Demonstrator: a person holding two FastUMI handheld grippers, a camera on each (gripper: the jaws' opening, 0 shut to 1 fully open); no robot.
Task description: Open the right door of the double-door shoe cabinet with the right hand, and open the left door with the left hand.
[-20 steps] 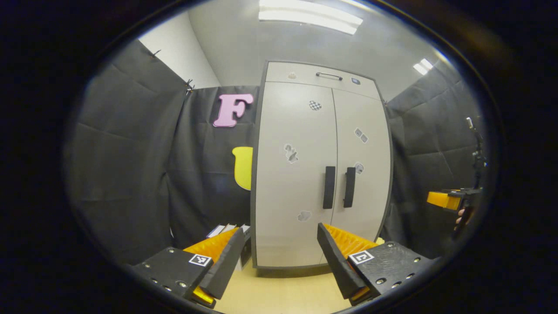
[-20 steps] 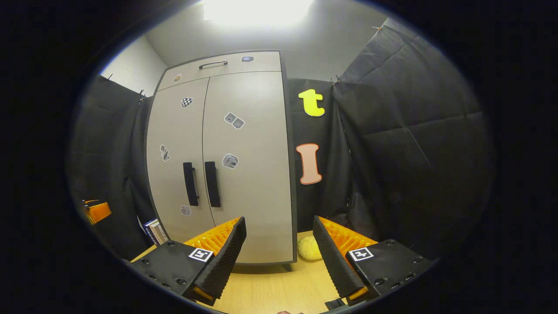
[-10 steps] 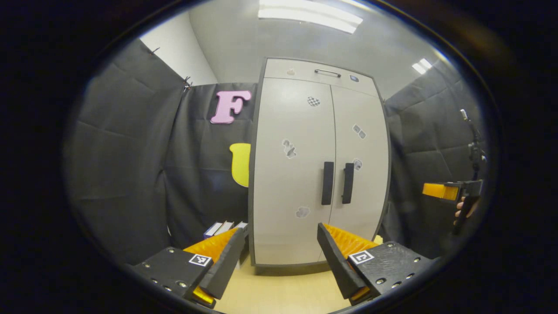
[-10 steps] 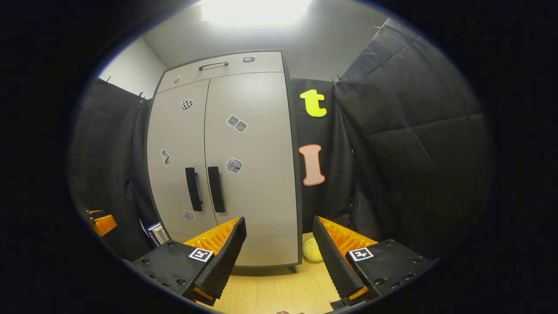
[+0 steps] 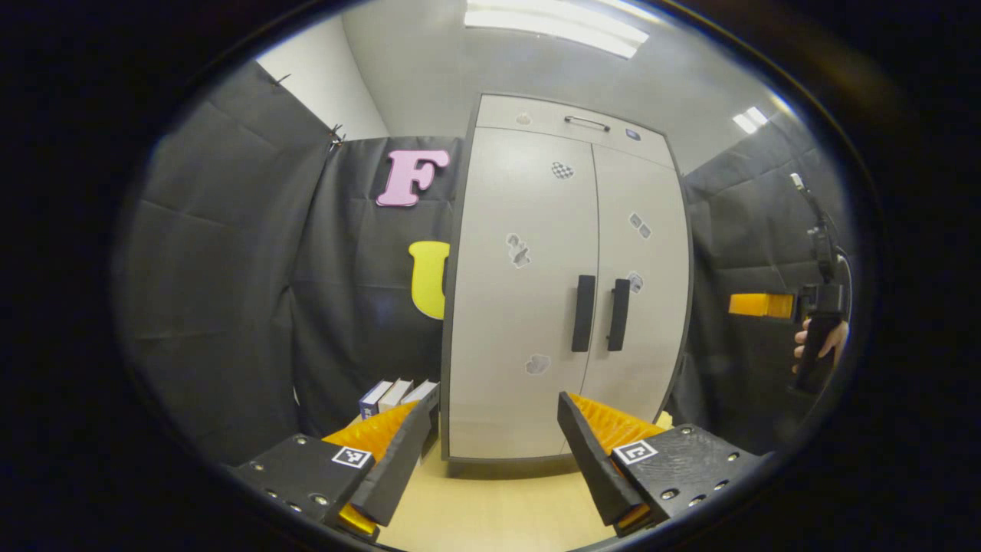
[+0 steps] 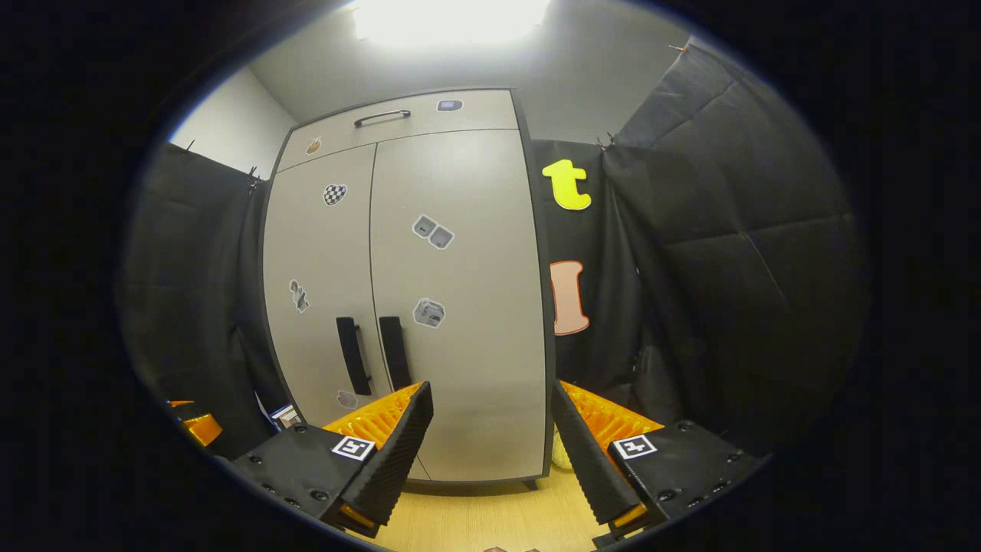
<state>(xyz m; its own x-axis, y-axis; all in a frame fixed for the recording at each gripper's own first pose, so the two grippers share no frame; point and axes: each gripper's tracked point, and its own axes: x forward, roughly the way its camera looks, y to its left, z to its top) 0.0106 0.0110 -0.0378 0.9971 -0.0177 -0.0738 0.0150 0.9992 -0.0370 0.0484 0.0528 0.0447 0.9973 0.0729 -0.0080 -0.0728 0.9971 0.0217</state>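
Observation:
A tall pale grey shoe cabinet (image 5: 529, 307) (image 6: 460, 322) stands ahead with both doors closed. Two dark vertical handles sit side by side at the middle seam: the left door's handle (image 5: 583, 313) (image 6: 352, 366) and the right door's handle (image 5: 618, 314) (image 6: 395, 363). My left gripper (image 5: 494, 452) is open and empty, some way short of the cabinet's lower front. My right gripper (image 6: 490, 445) is open and empty too, facing the right door from a distance. In the left gripper view, the right gripper (image 5: 755, 304) and the hand (image 5: 820, 345) holding it appear far right.
A drawer with a slim handle (image 5: 586, 121) tops the cabinet. Several books (image 5: 395, 395) stand on the wooden floor (image 5: 490, 510) left of the cabinet. A pale yellow ball (image 6: 559, 456) lies by its right foot. Black cloth walls close in on both sides.
Both grippers have drifted closer to the cabinet. The right gripper has risen, so the handles sit lower in its view. Both stay open.

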